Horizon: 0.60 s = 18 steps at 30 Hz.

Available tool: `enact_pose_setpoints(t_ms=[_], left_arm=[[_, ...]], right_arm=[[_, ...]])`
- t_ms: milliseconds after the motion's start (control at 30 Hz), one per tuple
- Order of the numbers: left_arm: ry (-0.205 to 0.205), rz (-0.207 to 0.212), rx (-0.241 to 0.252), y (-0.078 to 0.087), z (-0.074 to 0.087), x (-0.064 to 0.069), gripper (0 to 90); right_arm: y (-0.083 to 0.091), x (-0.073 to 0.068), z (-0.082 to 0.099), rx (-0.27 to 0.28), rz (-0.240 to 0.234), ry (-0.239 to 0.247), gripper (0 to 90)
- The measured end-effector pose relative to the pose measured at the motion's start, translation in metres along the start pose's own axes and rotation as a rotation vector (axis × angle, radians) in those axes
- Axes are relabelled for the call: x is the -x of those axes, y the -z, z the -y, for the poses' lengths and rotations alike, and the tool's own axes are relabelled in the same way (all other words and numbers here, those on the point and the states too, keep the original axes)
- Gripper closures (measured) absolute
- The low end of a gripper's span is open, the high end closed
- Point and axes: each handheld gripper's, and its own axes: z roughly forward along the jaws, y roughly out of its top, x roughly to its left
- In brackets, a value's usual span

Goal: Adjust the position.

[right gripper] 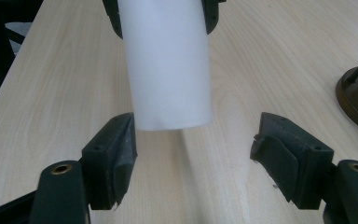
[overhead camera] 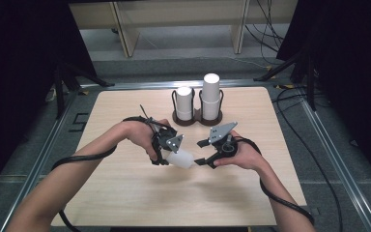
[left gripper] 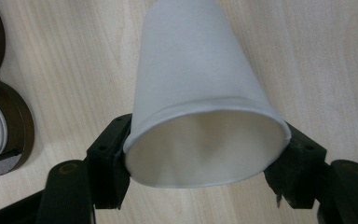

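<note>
A white paper cup [overhead camera: 182, 158] lies level above the table between my two grippers. My left gripper [overhead camera: 169, 154] is shut on it near the rim. In the left gripper view the cup [left gripper: 200, 84] points away, its open mouth faces the camera, and both pads press its sides at the left gripper [left gripper: 200, 163]. My right gripper [overhead camera: 201, 153] stands open just off the cup's closed end. In the right gripper view the cup [right gripper: 168, 70] ends in front of the jaw tips, nearer the left pad [right gripper: 119, 154]; the right gripper [right gripper: 198, 158] holds nothing.
A dark double holder [overhead camera: 197, 119] at the back middle of the wooden table [overhead camera: 125, 193] carries two stacks of white cups, a shorter one [overhead camera: 184, 102] and a taller one [overhead camera: 211, 95]. The holder's base [left gripper: 9, 121] [right gripper: 354, 100] lies close by. Cables trail from both grippers.
</note>
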Motion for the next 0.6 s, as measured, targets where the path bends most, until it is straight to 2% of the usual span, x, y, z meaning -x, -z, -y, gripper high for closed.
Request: enact_pose_setpoints(t_ms=[267,333,367,433,500,600], left_arm=[[0.0,0.004,-0.026,0.003,-0.003,-0.003,31.5],[-0.019,0.006,-0.044,0.005,-0.004,-0.004,31.5],[-0.002,0.008,-0.033,0.004,-0.004,-0.004,31.5],[-0.025,0.009,-0.056,0.006,-0.005,-0.005,31.6],[-0.02,0.008,-0.056,0.005,-0.006,-0.005,31.6],[-0.034,0.008,-0.068,0.005,-0.007,-0.005,31.6]], right_arm=[[-0.006,-0.001,0.0,-0.008,0.0,0.002,29.3],[-0.007,-0.001,-0.002,-0.011,0.007,0.008,28.8],[-0.007,-0.001,-0.002,-0.011,0.007,0.008,28.8],[-0.008,-0.001,-0.003,-0.01,0.009,0.008,28.5],[-0.011,-0.001,-0.004,-0.011,0.009,0.019,28.1],[-0.013,-0.002,-0.005,-0.018,0.001,0.021,28.0]])
